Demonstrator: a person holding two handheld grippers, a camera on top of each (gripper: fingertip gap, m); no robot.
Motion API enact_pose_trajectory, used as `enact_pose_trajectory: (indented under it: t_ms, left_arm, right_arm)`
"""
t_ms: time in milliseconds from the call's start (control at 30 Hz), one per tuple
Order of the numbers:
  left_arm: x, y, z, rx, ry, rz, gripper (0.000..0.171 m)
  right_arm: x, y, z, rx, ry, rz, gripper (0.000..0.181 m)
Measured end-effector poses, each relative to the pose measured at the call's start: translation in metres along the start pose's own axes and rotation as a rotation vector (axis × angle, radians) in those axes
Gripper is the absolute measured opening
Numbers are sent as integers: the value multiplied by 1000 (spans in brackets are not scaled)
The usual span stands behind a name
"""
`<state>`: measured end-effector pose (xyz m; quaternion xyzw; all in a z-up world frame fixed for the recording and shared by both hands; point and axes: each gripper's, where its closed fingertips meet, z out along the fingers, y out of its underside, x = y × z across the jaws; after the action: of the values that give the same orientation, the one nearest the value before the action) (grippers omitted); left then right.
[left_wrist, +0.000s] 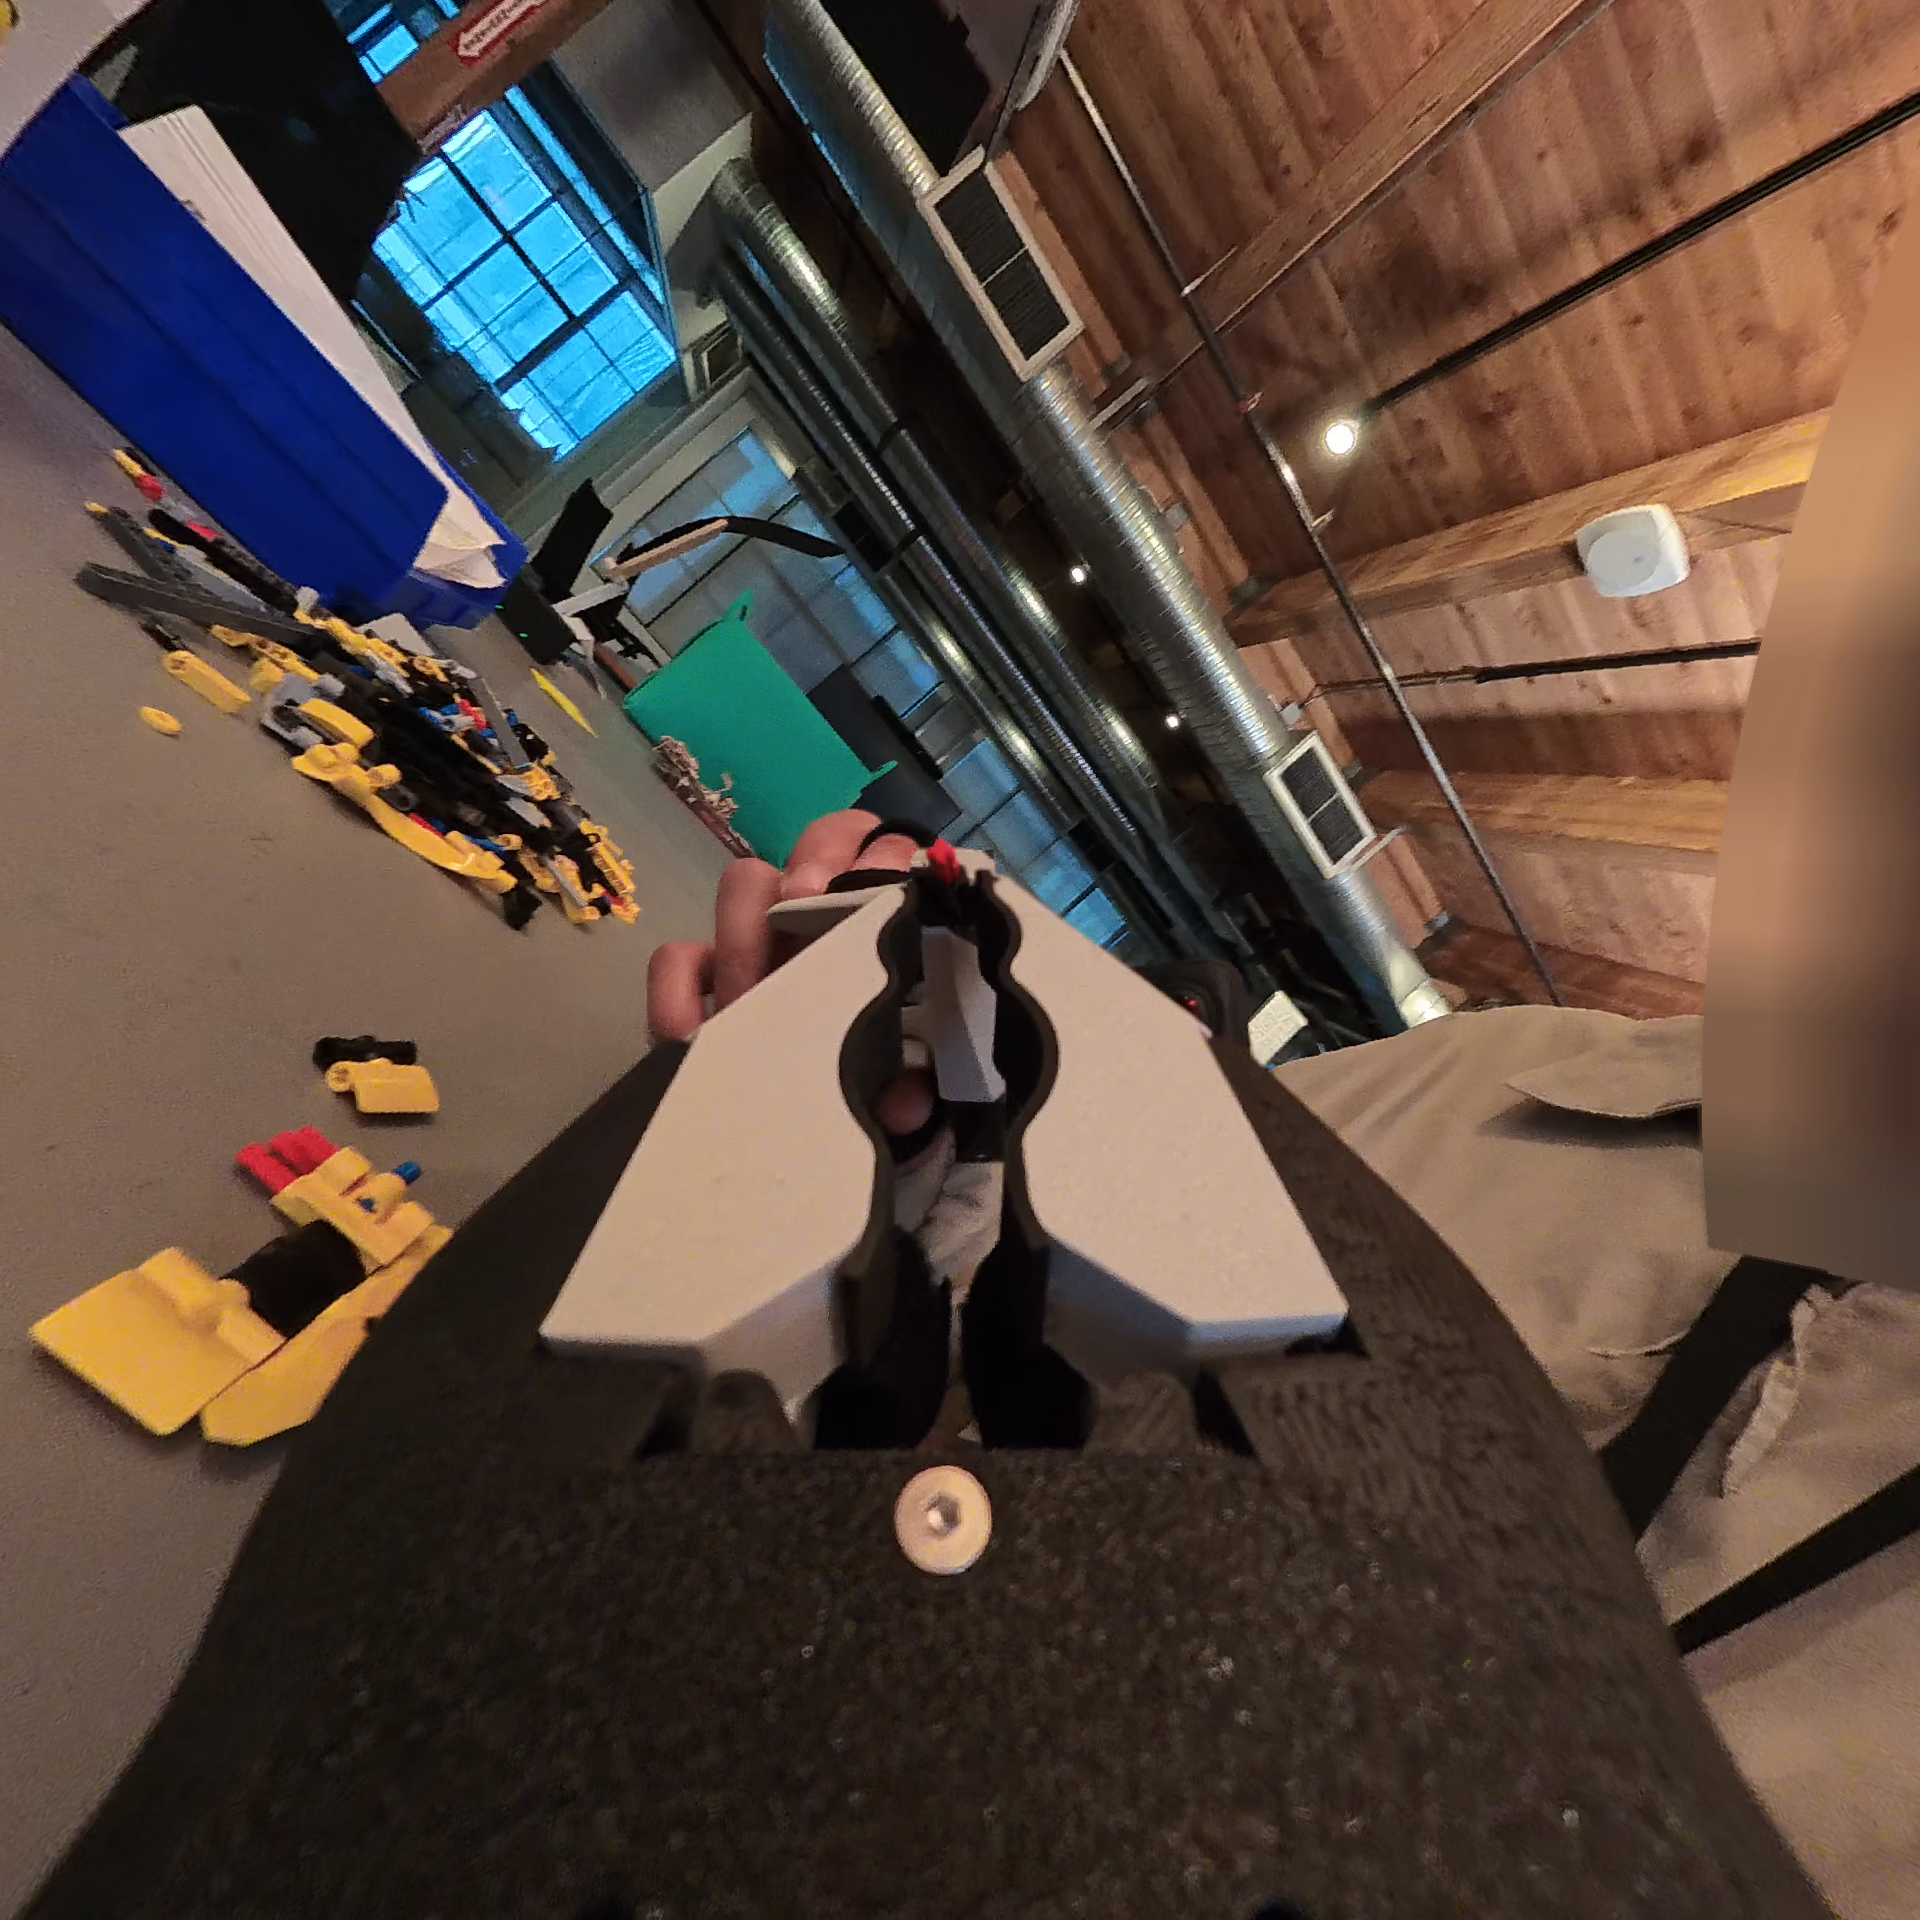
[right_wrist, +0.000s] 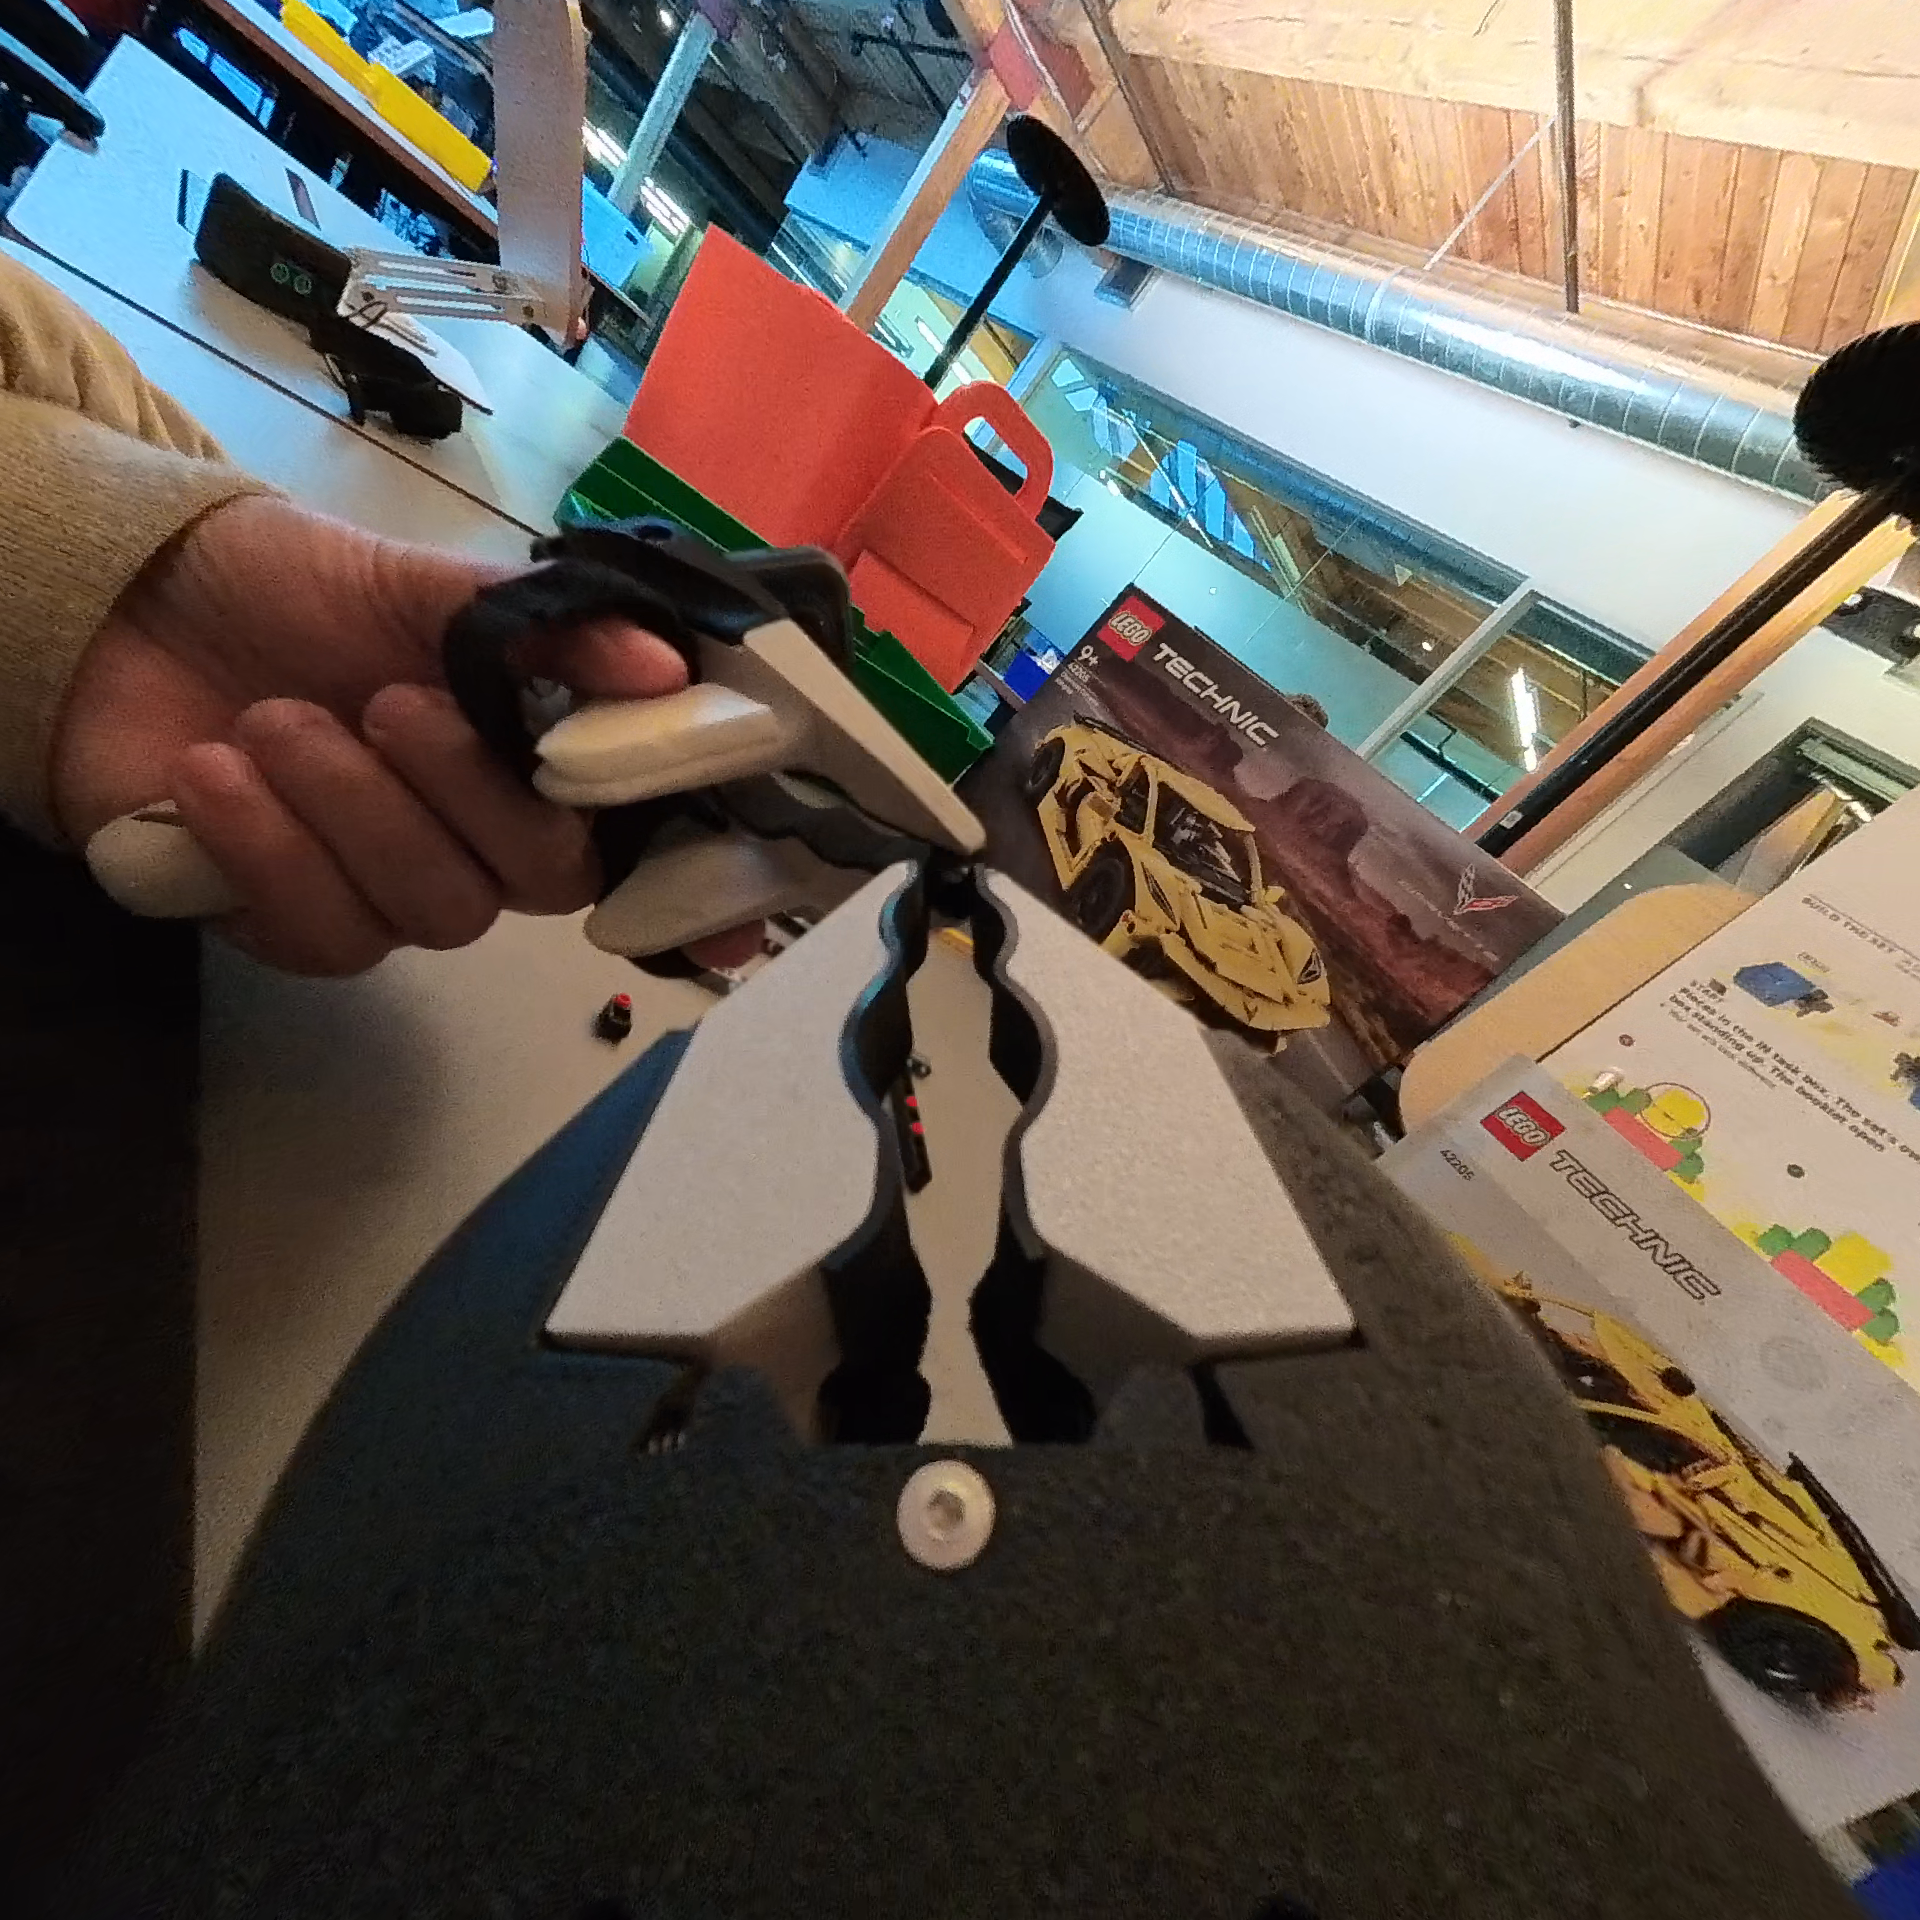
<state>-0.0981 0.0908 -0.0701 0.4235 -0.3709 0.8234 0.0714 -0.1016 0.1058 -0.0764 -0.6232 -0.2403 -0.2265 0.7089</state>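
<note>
While both grippers are raised above the table, the details are listed as follows.

Left gripper (left_wrist: 943, 883): its fingers are seen pressed together at the tips, where a small red peg (left_wrist: 942, 858) is pinched; the peg sticks out just past them.
Right gripper (right_wrist: 948, 896): its fingertips are closed on a small black piece (right_wrist: 948, 891); what kind of piece it is cannot be told.
Meeting point: in the right wrist view the tip of the other gripper is met at that black piece, so the two sets of tips are nearly touching.
Hand (right_wrist: 301, 748): the other gripper's handle is gripped by it, a beige sleeve being seen at the wrist.
Loose parts: a pile of yellow and black bricks (left_wrist: 436, 748) is spread on the grey table (left_wrist: 156, 987), well apart from the tips; a yellow panel assembly (left_wrist: 239, 1320) lies nearer.
Farther out: a blue bin (left_wrist: 208, 353), a set box (right_wrist: 1278, 831) with a yellow car pictured on it, an instruction booklet (right_wrist: 1662, 1403) and an orange folder (right_wrist: 821, 436) are seen.
</note>
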Motion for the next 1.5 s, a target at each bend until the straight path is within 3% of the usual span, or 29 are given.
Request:
enact_pose_trajectory:
  t_ms: [67, 100, 200, 300, 400, 500, 733, 867, 1100, 1233, 1400, 1433, 1467, 1500]
  left_arm:
    - [-1, 0, -1, -7, -13, 14, 7]
    - [-2, -5, -4, 16, -20, 15, 7]
    - [-25, -25, -24, 74, -203, 109, 7]
    - [-51, -16, -30, -113, -552, 512, 7]
    - [-63, -9, -31, -290, -805, 956, 7]
    - [-68, 3, -25, -398, -856, 1110, 7]
    - [-65, 11, -18, -473, -889, 1318, 7]
    - [-62, 13, -15, -483, -898, 1377, 7]
    - [-42, 12, -8, -404, -822, 1399, 7]
    - [-27, 12, -3, -311, -673, 1261, 8]
    - [-24, 9, 2, -274, -665, 1254, 8]
    - [-32, 9, -3, -309, -713, 1246, 8]
    - [-48, 9, -15, -384, -800, 1243, 7]
    - [-50, 7, -20, -378, -808, 1226, 7]
  right_arm:
    - [1, 0, 0, 0, -3, 43, 11]
    - [7, 0, -2, -2, 18, 71, 23]
    - [31, 5, -16, -1, 26, 258, 39]
    - [33, 14, -18, -21, -127, 621, 40]
    - [16, 24, -8, -101, -198, 708, 29]
    - [-4, 29, 1, -164, -225, 700, 19]
    - [-13, 35, 3, -208, -236, 632, 18]
    - [-15, 35, 3, -206, -238, 614, 6]
    - [-9, 17, 0, -127, -237, 592, 4]
    - [3, 8, -7, -41, -300, 864, 2]
    - [13, 3, -8, 49, -331, 1077, 1]
    - [20, -1, -10, 87, -313, 1104, 3]
    - [72, -15, -30, 377, -162, 1254, 2]
    - [110, 4, -51, 505, -81, 1440, 1]
